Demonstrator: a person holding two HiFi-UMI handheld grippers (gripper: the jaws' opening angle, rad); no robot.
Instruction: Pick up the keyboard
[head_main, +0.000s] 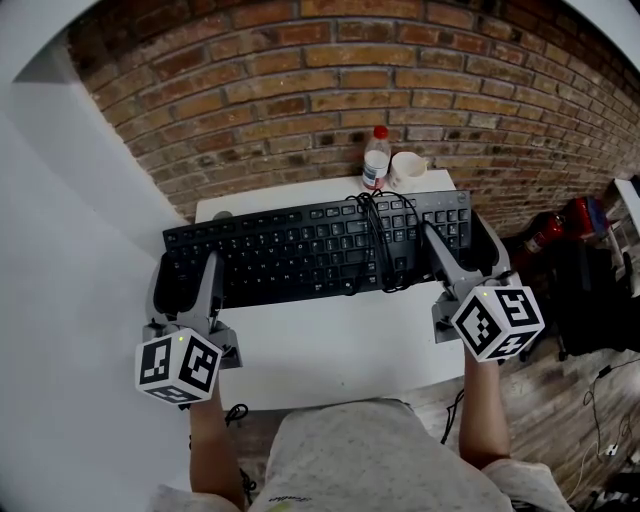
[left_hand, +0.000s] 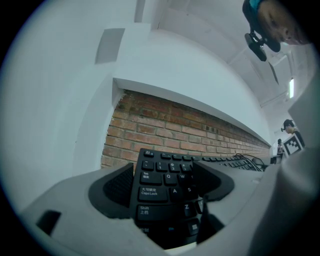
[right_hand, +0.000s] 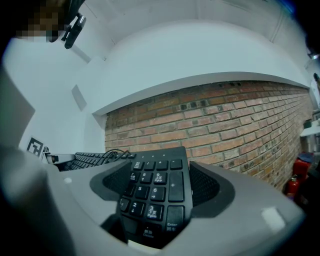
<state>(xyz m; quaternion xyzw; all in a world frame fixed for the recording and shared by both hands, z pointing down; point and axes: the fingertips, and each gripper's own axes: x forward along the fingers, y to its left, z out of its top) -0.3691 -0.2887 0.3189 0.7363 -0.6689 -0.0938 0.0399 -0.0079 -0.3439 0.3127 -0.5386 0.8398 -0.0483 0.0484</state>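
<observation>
Closest to the lens, at the bottom centre of the head view, is the person's grey top (head_main: 370, 455), with a forearm running up from it on each side. Across the top of the frame stands a brick wall (head_main: 300, 80). Below it is a small white table (head_main: 340, 350). A black keyboard (head_main: 300, 250) lies across the middle of the frame, wider than the table, so both its ends stick out past the table's sides.

At the left of the frame, the left gripper (head_main: 187, 268) is closed on the keyboard's left end. Its own view shows the Tab, Caps Lock and Shift keys filling the gap, with the dark pads (left_hand: 117, 187) pressed against the board on either side. At the right, the right gripper (head_main: 458, 235) grips the number-pad end in the same way, its pads (right_hand: 202, 185) tight against that end. Whether the keyboard has left the tabletop is hard to judge from above; it looks level with it.

A black cable (head_main: 378, 240) lies looped over the keys right of centre. Behind the keyboard, near the wall, stands a clear bottle (head_main: 376, 158) with a red cap. A white cup (head_main: 407, 170) stands just beside it on the right.
</observation>
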